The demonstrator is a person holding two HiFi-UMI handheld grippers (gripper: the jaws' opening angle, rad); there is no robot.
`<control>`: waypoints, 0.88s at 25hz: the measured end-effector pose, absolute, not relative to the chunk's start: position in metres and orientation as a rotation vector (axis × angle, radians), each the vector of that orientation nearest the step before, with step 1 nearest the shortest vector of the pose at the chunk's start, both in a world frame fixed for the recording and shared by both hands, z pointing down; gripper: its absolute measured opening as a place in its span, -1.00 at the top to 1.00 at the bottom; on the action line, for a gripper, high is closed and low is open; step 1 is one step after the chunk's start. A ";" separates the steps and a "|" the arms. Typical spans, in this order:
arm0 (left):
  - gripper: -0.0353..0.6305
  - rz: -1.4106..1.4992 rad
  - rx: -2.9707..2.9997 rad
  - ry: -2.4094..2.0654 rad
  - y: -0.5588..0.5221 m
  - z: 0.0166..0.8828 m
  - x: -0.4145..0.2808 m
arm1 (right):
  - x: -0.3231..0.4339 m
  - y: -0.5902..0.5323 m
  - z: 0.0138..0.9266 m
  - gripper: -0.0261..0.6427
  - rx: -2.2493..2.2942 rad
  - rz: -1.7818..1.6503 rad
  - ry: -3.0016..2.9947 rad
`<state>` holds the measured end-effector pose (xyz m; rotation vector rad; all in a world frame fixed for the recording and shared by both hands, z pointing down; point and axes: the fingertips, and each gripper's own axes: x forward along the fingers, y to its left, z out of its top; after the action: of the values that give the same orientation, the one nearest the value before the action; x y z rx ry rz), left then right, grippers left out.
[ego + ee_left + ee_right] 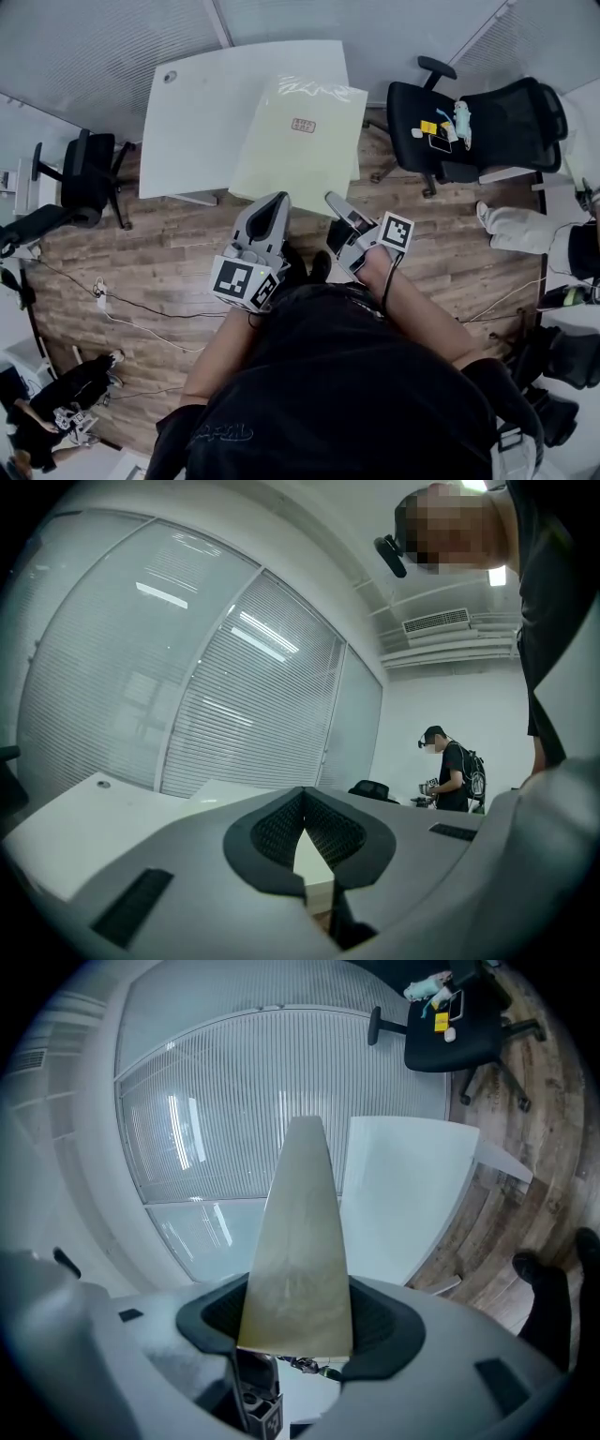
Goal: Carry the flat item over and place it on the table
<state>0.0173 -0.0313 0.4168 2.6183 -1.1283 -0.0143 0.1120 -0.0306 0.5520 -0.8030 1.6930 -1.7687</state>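
Here the right gripper (336,202) has its jaws clamped on the near edge of the pale flat item (300,141), which lies over the right part of the white table (197,112). The left gripper (274,202), just beside that edge, has its jaws closed together on nothing.

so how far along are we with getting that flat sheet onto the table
Done: the pale yellow flat sheet is at the white table, its far part above the tabletop. In hand: the right gripper is shut on its near edge, and the left gripper looks shut on it too. Left: the near part overhangs the wooden floor, so it needs sliding on, laying flat and releasing.
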 end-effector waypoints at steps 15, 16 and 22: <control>0.86 -0.006 2.659 -1.044 -0.105 0.413 -0.011 | 0.084 -0.100 0.546 0.06 -0.840 -1.714 1.672; 0.86 -0.003 2.664 -1.038 -0.111 0.413 -0.015 | 0.081 -0.107 0.545 0.06 -0.841 -1.708 1.669; 0.86 -0.010 2.698 -1.013 -0.147 0.404 -0.036 | 0.063 -0.141 0.541 0.06 -0.859 -1.680 1.657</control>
<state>-0.0364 -0.1472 0.4041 2.6977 -1.0126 -0.0095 0.0627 -0.1412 0.5406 -0.8590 1.6567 -1.6805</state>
